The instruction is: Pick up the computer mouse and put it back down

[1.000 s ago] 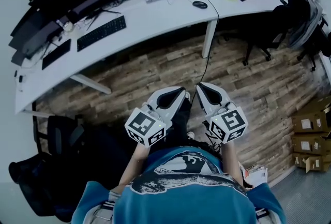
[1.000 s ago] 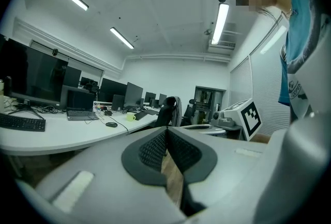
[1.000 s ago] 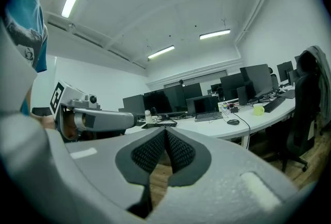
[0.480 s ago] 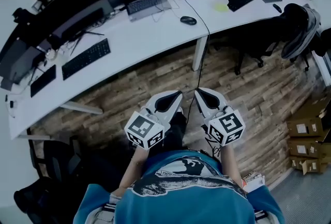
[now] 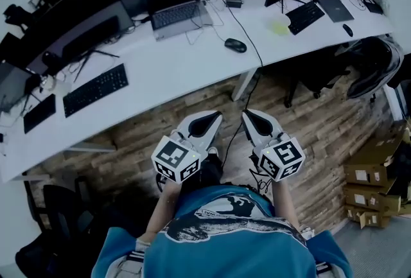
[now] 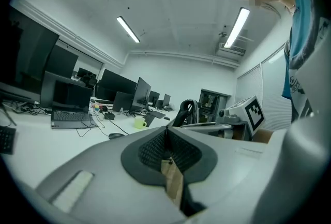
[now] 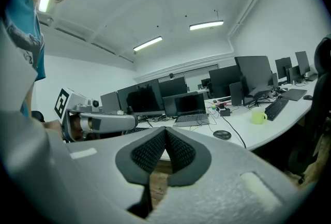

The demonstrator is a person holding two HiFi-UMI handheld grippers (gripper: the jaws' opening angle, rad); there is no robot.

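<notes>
I see a long white desk [image 5: 167, 65] with a smooth top that bends in a curve. Under it, the floor [image 5: 321, 122] is made of brown wood planks that look rough. The small black computer mouse [image 5: 236, 45] is a shiny oval, round like a pebble. It sits flat on the desk near the front edge, and a thin black cable [image 5: 247, 31] runs just beside it. An open dark laptop [image 5: 174, 10] is off to its left and a yellow-green mug [image 5: 279, 26] is off to its right. My left gripper [image 5: 216, 115] and right gripper [image 5: 246, 114] are smooth pale grey plastic with black bumpy pads inside. Each has a cube [image 5: 174, 158] with black and white squares at the back. I hold both side by side, low over the floor in front of my blue shirt [image 5: 225, 244]. They point toward the desk, well apart from the mouse. Both claws are pressed together with nothing in them.
</notes>
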